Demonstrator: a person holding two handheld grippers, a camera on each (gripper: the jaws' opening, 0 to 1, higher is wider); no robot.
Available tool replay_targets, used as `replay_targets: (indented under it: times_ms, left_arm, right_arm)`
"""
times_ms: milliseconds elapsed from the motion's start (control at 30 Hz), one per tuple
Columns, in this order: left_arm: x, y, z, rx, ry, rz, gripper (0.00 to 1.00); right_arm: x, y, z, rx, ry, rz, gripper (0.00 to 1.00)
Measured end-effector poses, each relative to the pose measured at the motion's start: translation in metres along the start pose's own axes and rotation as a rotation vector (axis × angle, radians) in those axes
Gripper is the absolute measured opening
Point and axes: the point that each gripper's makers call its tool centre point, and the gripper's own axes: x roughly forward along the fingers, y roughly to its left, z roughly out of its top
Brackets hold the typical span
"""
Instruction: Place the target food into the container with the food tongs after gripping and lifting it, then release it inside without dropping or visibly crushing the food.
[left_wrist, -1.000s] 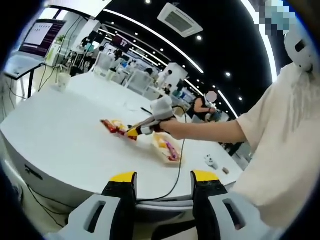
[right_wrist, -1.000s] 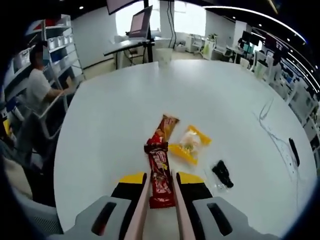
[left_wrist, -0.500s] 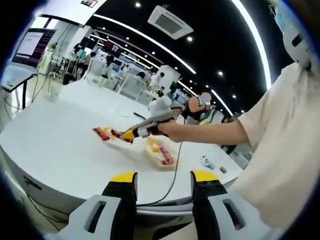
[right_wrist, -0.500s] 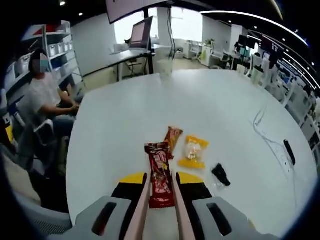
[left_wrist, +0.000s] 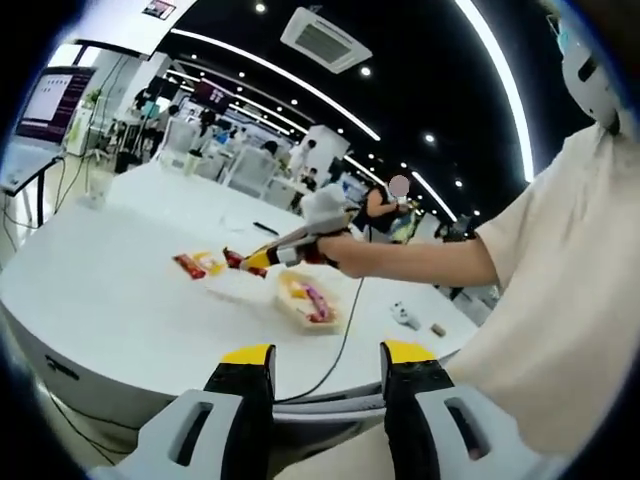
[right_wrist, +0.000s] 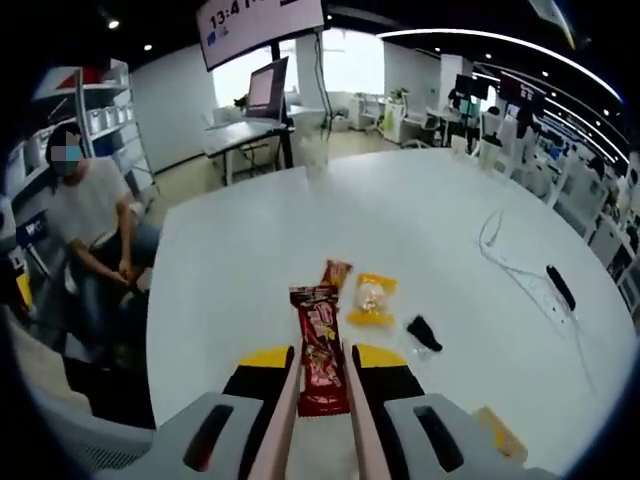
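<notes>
Above the white table (right_wrist: 260, 240), the right gripper (right_wrist: 322, 358) clamps tongs (right_wrist: 285, 420) holding a red snack bar (right_wrist: 320, 345); the left gripper (left_wrist: 325, 355) gapes.

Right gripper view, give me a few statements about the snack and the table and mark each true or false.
1. The tongs in the right gripper hold a red snack bar. True.
2. A yellow packet lies on the table. True.
3. The red snack bar is already in the container. False: it is held up in the tongs above the table, seen in the left gripper view short of the container.
4. The left gripper is shut on a packet. False: its jaws stand open with nothing between them.
5. A black object lies to the right of the yellow packet in this view. True.
</notes>
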Motion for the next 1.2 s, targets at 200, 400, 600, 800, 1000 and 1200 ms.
replay_targets:
  times_ms: [200, 400, 600, 800, 1000, 1200]
  left_arm:
    - [0.001, -0.013, 0.0, 0.023, -0.007, -0.026, 0.41]
    - [-0.001, -0.026, -0.005, 0.036, -0.014, -0.041, 0.41]
    - [-0.001, -0.035, -0.014, 0.033, -0.032, -0.04, 0.41]
    - [0.002, -0.04, -0.015, 0.04, -0.038, -0.052, 0.4]
    - [0.004, -0.044, -0.018, 0.052, -0.014, -0.064, 0.4]
    - [0.01, -0.045, -0.02, 0.072, 0.015, -0.078, 0.4]
  right_arm:
    - [-0.02, 0.008, 0.011, 0.016, -0.043, -0.012, 0.22]
    - [-0.038, 0.017, 0.028, 0.011, -0.095, -0.023, 0.21]
    - [-0.065, 0.019, 0.027, -0.013, -0.136, -0.064, 0.21]
    - [-0.078, 0.011, 0.023, 0.013, -0.164, -0.078, 0.21]
    - [-0.099, -0.001, 0.023, 0.054, -0.217, -0.1, 0.21]
    - [-0.122, -0.007, 0.025, 0.091, -0.271, -0.132, 0.21]
